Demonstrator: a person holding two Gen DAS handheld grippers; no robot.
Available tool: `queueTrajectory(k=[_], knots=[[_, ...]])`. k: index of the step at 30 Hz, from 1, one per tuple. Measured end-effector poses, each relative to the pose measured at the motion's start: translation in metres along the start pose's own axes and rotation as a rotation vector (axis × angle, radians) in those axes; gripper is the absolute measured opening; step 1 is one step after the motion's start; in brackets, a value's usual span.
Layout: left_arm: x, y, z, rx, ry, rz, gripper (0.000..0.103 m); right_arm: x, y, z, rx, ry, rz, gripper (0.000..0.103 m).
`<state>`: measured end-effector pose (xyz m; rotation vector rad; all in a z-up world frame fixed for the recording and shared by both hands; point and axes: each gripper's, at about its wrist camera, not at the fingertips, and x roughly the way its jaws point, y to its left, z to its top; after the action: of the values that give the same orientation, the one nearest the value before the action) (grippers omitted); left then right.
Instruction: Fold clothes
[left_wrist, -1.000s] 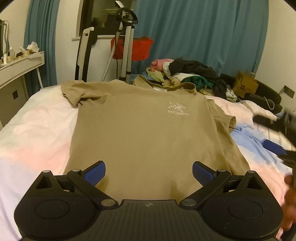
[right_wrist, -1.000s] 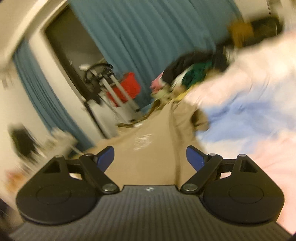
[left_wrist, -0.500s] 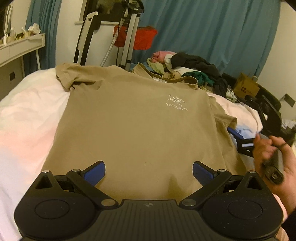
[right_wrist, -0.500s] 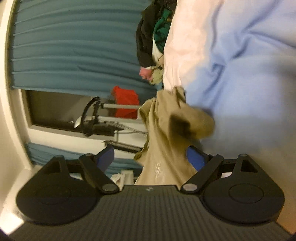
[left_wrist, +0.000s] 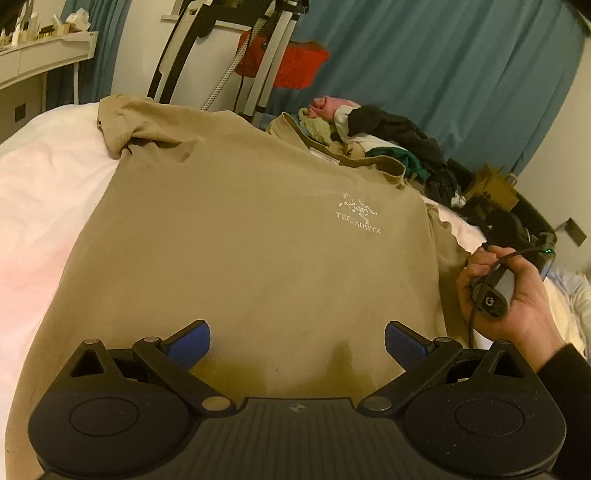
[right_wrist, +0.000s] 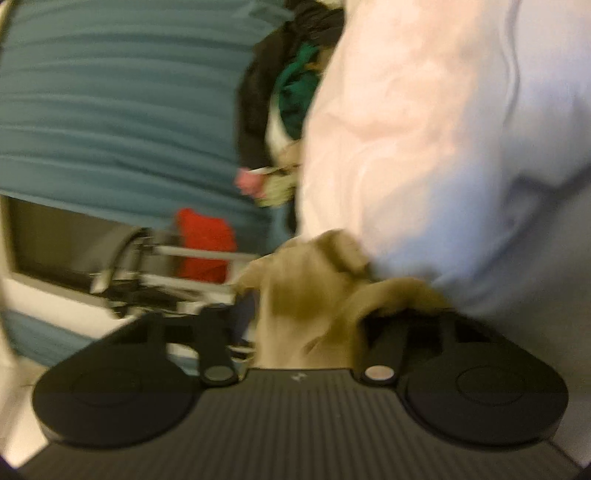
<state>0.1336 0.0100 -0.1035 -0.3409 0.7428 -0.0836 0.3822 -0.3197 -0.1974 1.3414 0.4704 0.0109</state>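
Observation:
A tan T-shirt (left_wrist: 240, 240) with a small white chest logo lies flat, front up, on the bed (left_wrist: 44, 192). My left gripper (left_wrist: 297, 343) hovers open over its near hem, with nothing between the blue pads (left_wrist: 188, 347). In the blurred right wrist view, my right gripper (right_wrist: 310, 321) is rolled onto its side at the shirt's right sleeve (right_wrist: 295, 295). Its jaws are closing, with bunched tan cloth between them that hides the pads. The left wrist view shows the person's hand (left_wrist: 517, 295) on that gripper's handle, beside the shirt's right edge.
A pile of mixed clothes (left_wrist: 388, 133) lies at the bed's far end beyond the collar. A stand with something red (left_wrist: 295, 62) on it is in front of the teal curtain (left_wrist: 443, 74). A cardboard box (left_wrist: 491, 188) sits at the far right. A white shelf (left_wrist: 44, 48) is at the left.
The left gripper came lower and closer over the shirt, still open. The right gripper rolled onto its side, swung to the right sleeve, and its jaws went from wide open to closing on the cloth.

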Motion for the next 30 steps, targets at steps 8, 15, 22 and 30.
queueTrajectory(k=[8,15,22,30], knots=[[0.000,0.016,0.007,-0.063,-0.006,-0.017,0.102,-0.049,0.058,0.041,-0.460,-0.300,0.015,0.010],[0.010,0.013,0.008,-0.026,0.016,-0.005,0.102,-0.048,0.068,0.074,-0.709,-0.311,-0.236,0.012],[0.006,-0.004,0.002,0.073,0.001,-0.017,0.101,-0.125,0.077,0.031,-0.851,-0.217,-0.222,0.078],[-0.031,-0.021,-0.018,0.168,0.009,-0.090,0.095,-0.276,0.087,-0.081,-0.914,-0.072,-0.148,0.088]])
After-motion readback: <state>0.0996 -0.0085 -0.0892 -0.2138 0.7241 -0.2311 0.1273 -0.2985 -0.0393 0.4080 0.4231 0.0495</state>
